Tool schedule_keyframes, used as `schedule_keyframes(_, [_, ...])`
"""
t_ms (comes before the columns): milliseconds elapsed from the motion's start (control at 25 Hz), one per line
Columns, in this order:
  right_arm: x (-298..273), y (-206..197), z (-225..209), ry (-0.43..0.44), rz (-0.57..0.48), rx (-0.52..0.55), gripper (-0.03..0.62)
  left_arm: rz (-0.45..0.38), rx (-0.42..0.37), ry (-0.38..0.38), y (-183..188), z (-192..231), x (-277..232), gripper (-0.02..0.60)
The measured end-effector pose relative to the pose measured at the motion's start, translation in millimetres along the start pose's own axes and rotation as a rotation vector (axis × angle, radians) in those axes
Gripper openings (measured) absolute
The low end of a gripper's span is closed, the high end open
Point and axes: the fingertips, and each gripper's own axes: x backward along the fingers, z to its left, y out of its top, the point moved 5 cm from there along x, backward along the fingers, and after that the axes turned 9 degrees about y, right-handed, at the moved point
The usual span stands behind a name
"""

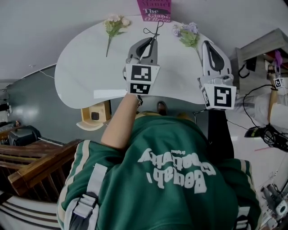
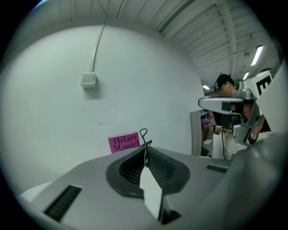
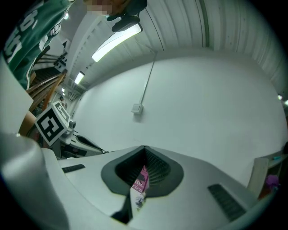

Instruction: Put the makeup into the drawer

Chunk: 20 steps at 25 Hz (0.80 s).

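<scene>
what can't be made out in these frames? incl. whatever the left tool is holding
Drawer: in no view; table top and the person's torso hide what's below, head view.
Black wire item in the left tool: too thin to identify, head and left gripper views.
Pink book: title cut by the head view's top edge, lower part behind the tool in the left gripper view.

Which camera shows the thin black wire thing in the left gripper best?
The left gripper view: the black wire loop stands sharp against the wall, pinched in the shut jaws of the left gripper. The head view shows it only as thin lines over the white table. The right gripper view misses it.
</scene>
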Motion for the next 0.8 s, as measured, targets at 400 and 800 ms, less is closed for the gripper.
schedule_keyframes(400, [-16, 8, 25, 0.067, -0.026, -0.008, 0.009, -0.098, 0.024, 0.065, 31, 27, 33, 0.034])
schedule_keyframes(800, [-72, 24, 88, 0.257, -0.085, -0.031, 0.009, -0.078, 0.015, 0.235, 16, 92, 90, 0.035])
